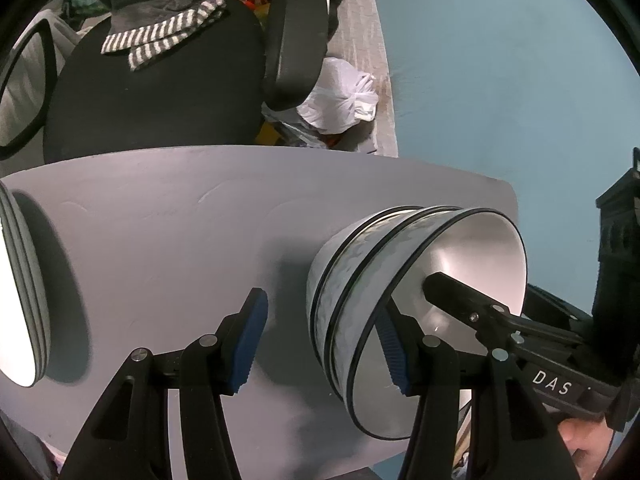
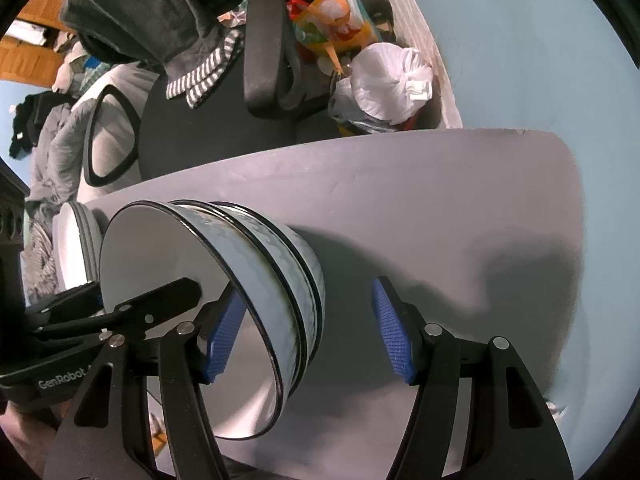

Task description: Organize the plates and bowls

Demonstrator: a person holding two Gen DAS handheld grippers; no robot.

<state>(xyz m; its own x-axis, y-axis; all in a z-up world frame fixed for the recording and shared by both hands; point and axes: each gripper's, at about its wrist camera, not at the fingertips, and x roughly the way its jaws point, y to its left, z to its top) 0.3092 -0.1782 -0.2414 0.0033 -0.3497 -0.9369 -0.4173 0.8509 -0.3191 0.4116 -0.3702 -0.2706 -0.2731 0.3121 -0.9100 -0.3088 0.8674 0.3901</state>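
Note:
A stack of three nested bowls (image 1: 360, 276), white inside with grey-blue marbled sides and black rims, stands on the grey table (image 1: 168, 216). It also shows in the right wrist view (image 2: 260, 280). My left gripper (image 1: 324, 344) is open, its right finger (image 1: 394, 356) inside the top bowl and its left finger outside the stack. My right gripper (image 2: 308, 336) is open, its left finger (image 2: 220, 336) inside the top bowl and its right finger outside. A stack of plates (image 1: 24, 280) stands at the table's left; it also shows in the right wrist view (image 2: 76, 244).
A black office chair (image 1: 168, 92) with striped cloth over it stands past the table's far edge. A white plastic bag (image 1: 344, 96) and clutter lie on the floor beyond. The table's right edge (image 2: 568, 184) meets a light blue wall.

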